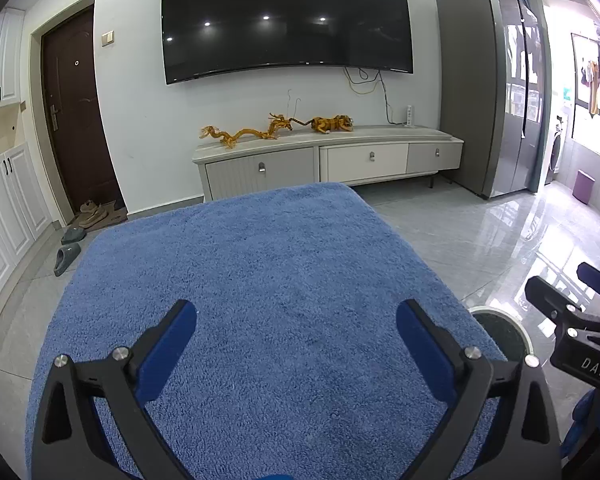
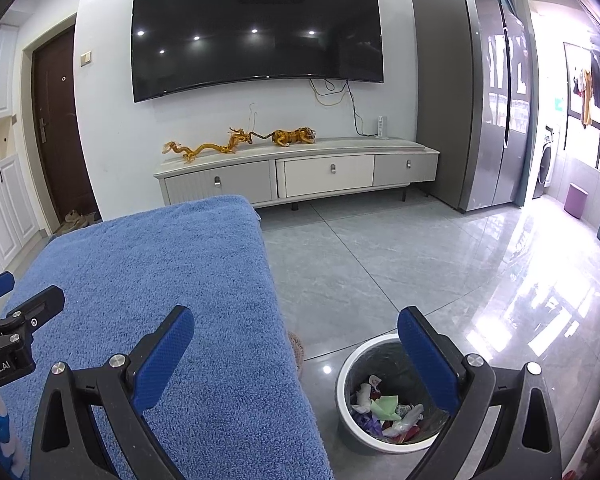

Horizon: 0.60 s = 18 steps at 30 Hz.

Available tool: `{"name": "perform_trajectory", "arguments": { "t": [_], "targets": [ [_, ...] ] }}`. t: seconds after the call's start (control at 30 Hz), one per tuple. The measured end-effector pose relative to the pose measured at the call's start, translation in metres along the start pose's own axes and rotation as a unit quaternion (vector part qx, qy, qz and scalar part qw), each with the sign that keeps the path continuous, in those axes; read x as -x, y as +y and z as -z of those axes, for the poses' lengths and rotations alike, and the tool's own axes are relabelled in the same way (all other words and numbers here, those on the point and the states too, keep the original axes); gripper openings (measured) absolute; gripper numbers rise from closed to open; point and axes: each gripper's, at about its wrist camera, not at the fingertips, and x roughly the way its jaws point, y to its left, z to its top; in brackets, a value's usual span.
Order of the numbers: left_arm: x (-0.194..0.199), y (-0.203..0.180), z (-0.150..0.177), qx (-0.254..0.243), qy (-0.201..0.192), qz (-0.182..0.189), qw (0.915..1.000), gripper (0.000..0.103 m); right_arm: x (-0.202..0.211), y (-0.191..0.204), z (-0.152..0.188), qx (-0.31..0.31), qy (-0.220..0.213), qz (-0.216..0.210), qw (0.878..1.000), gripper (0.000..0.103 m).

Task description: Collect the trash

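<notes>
We are holding two grippers, left (image 1: 296,320) and right (image 2: 296,326), both with blue textured fingers spread apart and gripping nothing. One fluffy blue towel (image 2: 172,280) is lying beneath them. One round bin (image 2: 346,412) on the floor is holding crumpled trash (image 2: 384,410).

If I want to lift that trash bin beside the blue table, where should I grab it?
Probably the trash bin's white rim. It stands upright on the floor with its mouth open upward, so come from above with the right hand-held gripper, one finger inside the wall, one outside. The far rim looks unobstructed.
</notes>
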Motion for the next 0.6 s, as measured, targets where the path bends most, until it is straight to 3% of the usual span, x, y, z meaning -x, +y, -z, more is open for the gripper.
{"name": "perform_trajectory", "arguments": {
  "t": [0.6],
  "targets": [
    [0.0065,0.0044,-0.0001,0.007,-0.022,-0.025,0.9994,0.103,-0.0014,0.0018,0.0021,0.001,0.002,-0.003,1.000,0.103]
  ]
}}
